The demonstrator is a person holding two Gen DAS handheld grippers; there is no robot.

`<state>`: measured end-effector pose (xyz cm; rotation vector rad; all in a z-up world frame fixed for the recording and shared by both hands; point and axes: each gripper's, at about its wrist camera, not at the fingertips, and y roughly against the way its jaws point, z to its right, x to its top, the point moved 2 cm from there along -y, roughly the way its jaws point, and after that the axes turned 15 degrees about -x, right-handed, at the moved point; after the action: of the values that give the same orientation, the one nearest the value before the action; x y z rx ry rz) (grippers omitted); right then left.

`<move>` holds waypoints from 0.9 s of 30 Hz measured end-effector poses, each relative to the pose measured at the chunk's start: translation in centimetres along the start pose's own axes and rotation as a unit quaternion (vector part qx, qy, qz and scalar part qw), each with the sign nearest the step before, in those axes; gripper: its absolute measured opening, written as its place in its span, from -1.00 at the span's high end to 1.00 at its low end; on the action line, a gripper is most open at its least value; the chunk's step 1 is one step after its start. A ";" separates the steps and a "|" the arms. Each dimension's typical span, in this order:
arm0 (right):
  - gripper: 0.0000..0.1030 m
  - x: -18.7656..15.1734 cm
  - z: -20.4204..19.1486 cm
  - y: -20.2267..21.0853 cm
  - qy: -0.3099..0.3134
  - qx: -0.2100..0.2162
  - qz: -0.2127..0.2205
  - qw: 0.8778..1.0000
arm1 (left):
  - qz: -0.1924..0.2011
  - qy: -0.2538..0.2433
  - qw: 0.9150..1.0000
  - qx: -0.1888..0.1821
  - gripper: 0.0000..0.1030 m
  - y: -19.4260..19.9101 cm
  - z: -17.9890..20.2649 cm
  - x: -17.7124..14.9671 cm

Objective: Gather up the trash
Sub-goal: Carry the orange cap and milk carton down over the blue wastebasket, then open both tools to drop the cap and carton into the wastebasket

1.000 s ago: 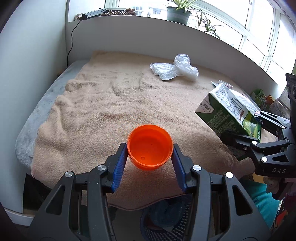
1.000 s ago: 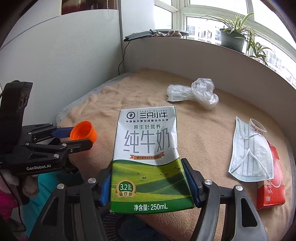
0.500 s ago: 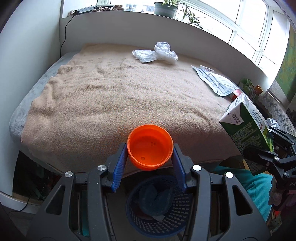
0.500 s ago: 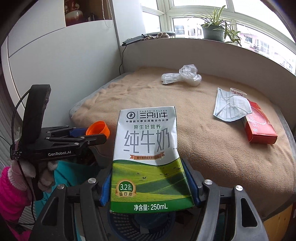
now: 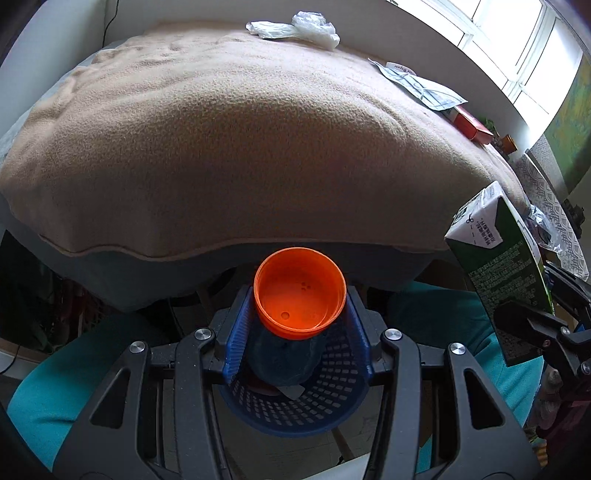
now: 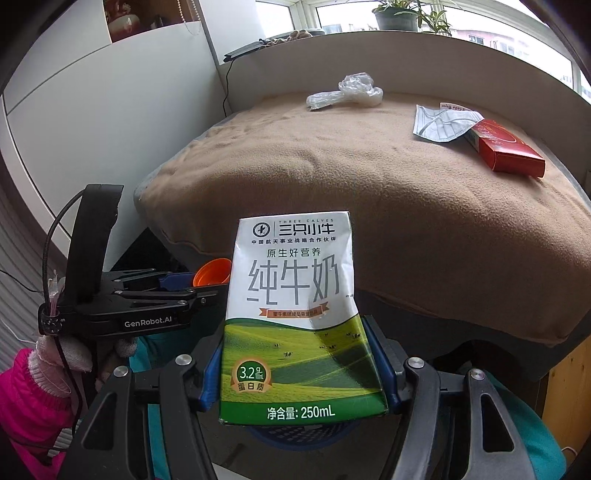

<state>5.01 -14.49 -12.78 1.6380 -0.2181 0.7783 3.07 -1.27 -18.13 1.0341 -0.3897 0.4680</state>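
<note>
The left claw (image 5: 300, 325) is clenched on a light, rigid orange cap (image 5: 300, 291), gripped across its rim. The right claw (image 6: 301, 369) clasps a thin, crushable milk carton (image 6: 295, 314) by its lower sides; both look easy to drop into the blue basket (image 5: 325, 398).

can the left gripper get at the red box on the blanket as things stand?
Probably not: the left gripper is shut on the orange cup, over the blue basket off the blanket's near edge. The red box lies far across the blanket, partly under the face mask.

A soft tan blanket (image 6: 388, 184) is lying over the bed. A potted plant (image 6: 402, 16) is sitting on the window ledge. A black cable (image 6: 226, 92) is hanging down the white wall.
</note>
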 end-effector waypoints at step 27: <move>-0.33 -6.8 0.1 -7.6 -0.037 0.011 -0.134 0.990 | -0.110 0.082 0.991 0.003 0.05 -7.5 -4.0 -7.0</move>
<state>4.05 -14.65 -22.99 1.6755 -0.0394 0.5172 1.65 -2.30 -28.99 1.0228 -0.1256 0.3530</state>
